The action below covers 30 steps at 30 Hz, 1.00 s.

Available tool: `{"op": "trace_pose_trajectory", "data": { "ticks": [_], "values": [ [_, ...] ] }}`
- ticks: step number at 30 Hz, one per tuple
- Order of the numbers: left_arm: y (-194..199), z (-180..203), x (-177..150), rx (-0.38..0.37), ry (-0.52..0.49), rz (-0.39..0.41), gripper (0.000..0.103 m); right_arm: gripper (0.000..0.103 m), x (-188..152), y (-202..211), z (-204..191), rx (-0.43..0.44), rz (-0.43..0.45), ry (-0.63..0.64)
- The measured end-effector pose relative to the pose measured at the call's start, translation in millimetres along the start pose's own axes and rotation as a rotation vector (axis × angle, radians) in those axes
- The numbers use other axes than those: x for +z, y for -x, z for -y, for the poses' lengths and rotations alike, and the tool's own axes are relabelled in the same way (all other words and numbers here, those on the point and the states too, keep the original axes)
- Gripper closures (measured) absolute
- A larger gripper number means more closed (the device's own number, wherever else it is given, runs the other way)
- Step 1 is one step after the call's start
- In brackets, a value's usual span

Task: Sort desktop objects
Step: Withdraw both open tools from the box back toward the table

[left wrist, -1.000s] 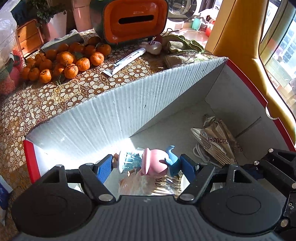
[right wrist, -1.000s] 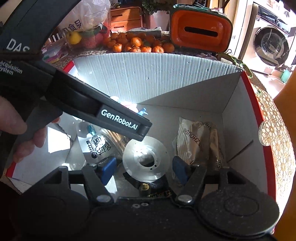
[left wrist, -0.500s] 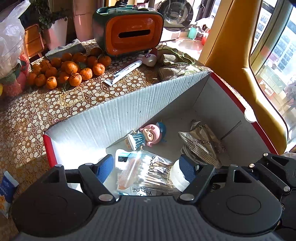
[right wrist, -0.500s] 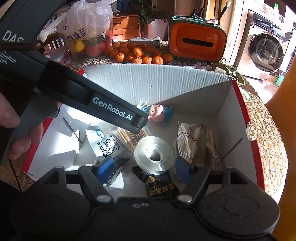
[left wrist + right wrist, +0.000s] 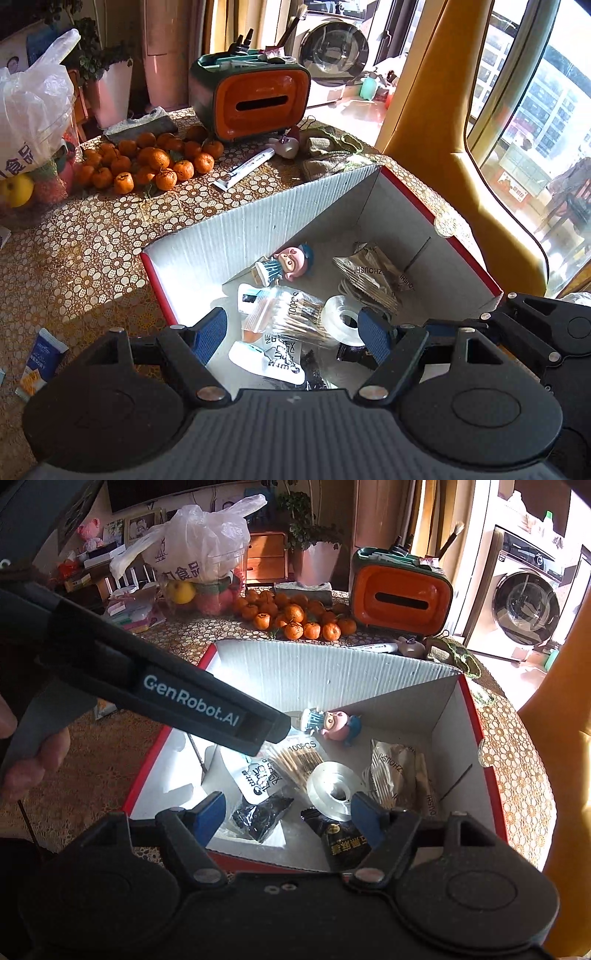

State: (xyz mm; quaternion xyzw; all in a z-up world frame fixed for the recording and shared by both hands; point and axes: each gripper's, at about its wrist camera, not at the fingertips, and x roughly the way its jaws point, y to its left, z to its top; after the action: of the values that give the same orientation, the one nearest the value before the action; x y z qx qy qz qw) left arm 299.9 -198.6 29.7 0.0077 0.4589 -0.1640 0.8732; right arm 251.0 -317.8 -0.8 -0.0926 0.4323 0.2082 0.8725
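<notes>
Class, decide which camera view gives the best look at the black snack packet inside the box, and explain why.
The right wrist view: the black snack packet lies nearly whole beside the tape roll, its gold print visible. In the left wrist view only a dark corner shows behind a blue finger.

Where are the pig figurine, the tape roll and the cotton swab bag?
pig figurine (image 5: pixel 291 258), left wrist view, on its pink head.
tape roll (image 5: pixel 334 788), right wrist view, on its clear upper face.
cotton swab bag (image 5: pixel 291 314), left wrist view, on the bag's middle.

left wrist: above box (image 5: pixel 258 221), looking down | right wrist: same, nearer rim | shared: box interior
</notes>
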Motion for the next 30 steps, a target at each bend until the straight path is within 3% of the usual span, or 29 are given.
{"op": "trace_pose_trajectory", "data": {
  "ticks": [14,30],
  "values": [
    [61,-29,-39,-0.011,-0.01,0.042,0.025,0.026,-4,36,-47,0.001,0.044,0.065],
    [115,-100,-102,0.015,0.094,0.096,0.016,0.007,-7,56,-121,0.113,0.158,0.164]
  ]
}}
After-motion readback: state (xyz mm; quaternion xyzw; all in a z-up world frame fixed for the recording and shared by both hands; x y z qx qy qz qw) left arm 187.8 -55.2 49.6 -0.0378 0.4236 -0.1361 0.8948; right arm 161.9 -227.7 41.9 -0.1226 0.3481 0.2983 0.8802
